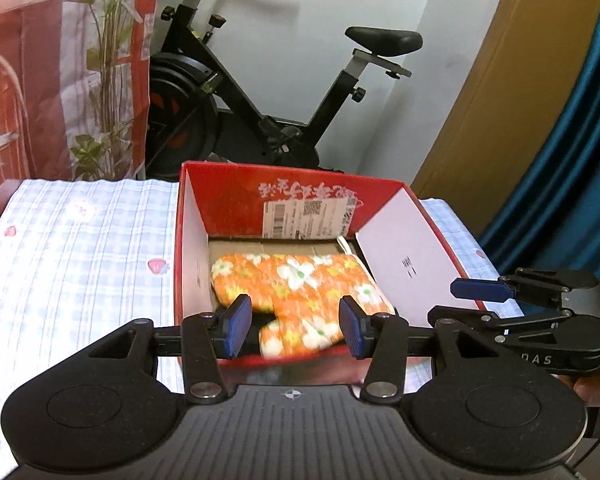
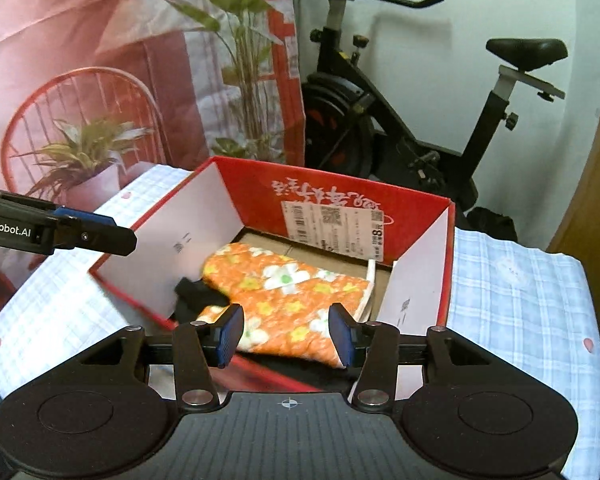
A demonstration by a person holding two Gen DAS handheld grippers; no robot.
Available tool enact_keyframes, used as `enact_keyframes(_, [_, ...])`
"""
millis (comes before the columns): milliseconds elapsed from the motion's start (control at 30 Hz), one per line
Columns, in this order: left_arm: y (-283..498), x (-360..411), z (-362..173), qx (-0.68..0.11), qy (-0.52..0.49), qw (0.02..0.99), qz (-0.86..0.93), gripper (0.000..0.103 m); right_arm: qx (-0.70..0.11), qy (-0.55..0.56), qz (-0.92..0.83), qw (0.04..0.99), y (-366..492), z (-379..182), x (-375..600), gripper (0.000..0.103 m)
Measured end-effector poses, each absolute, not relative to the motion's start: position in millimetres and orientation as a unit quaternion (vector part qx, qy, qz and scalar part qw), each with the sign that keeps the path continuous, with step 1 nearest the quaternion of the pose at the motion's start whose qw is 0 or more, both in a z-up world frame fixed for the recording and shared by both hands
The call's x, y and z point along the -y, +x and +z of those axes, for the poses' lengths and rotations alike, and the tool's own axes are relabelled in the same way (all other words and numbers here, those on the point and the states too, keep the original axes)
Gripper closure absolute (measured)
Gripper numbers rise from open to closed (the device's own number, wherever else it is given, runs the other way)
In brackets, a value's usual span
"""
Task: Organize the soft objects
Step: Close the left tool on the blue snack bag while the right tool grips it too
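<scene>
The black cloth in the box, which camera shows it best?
The right wrist view: the black cloth shows beside the orange mitt. The left wrist view shows only a dark sliver under the mitt.

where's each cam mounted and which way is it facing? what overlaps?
Left wrist: on the left gripper, looking forward and down along its fingers into the red box; its own open fingers show, plus the right gripper at right.
Right wrist: on the right gripper, angled down at the box from its other side; own open fingers show, left gripper enters at left.
Shared: box, orange mitt inside it, checked cloth, exercise bike.
</scene>
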State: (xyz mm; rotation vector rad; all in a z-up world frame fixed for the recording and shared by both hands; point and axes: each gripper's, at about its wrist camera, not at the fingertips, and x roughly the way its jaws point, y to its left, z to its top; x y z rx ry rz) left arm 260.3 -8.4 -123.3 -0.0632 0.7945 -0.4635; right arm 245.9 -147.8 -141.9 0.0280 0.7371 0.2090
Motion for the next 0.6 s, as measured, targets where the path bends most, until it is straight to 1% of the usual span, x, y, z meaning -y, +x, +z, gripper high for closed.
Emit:
enact_keyframes(167, [237.5,0.1,-140.5,-0.394,-0.050,0.890,-0.224,0.052,-0.357,0.027,0.112,0.927,224.2,-145.3,140.6,0.059])
enact_keyframes(333, [220.7,-6.9,-162.9,-0.414,-0.060,0.884,-0.209,0.052,-0.371,0.044,0.118,0.920,201.4,-169.8,125.9,0.059])
enact_keyframes(433, [216.3,-14.4,-175.6,-0.429,-0.084,0.876,-0.204,0.052,-0.382,0.050,0.109,0.916,192.1,-189.2,122.7,0.059])
enact_keyframes(600, [211.3,-17.7,-195.0,-0.450,-0.107,0.864,-0.201,0.052,-0.403,0.089,0.097,0.906,185.8,-215.6,124.1,0.058])
